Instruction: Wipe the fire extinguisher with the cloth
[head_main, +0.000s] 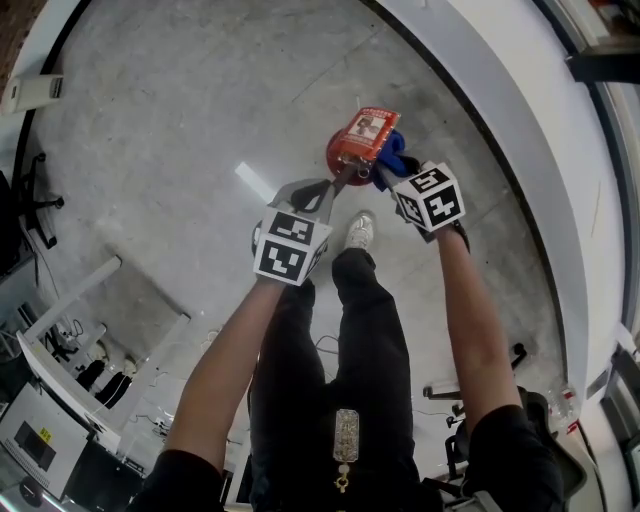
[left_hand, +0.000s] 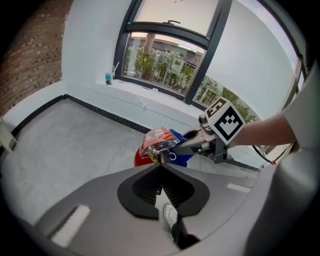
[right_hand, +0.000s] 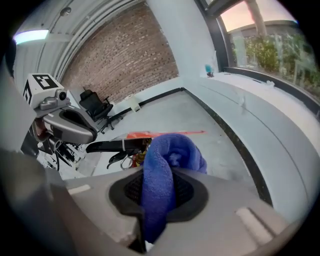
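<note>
The red fire extinguisher (head_main: 343, 152) stands on the grey floor in front of the person's feet, with a red and white tag (head_main: 366, 128) lying over its top. My left gripper (head_main: 338, 182) is shut, its tips right at the black handle (right_hand: 107, 146) and ring pin (left_hand: 172, 156); I cannot tell whether they pinch anything. My right gripper (head_main: 384, 172) is shut on a folded blue cloth (right_hand: 162, 170), which bulges out past the jaws and sits against the extinguisher's right side, under the tag. The extinguisher's body is mostly hidden by the tag, cloth and grippers.
A white curved wall with a dark skirting line (head_main: 470, 130) runs close behind the extinguisher, under a window (left_hand: 165, 60). The person's shoe (head_main: 360, 232) is just in front of it. A brick wall and office chairs (right_hand: 95, 107) lie to the left, with desks (head_main: 60, 400) behind the person.
</note>
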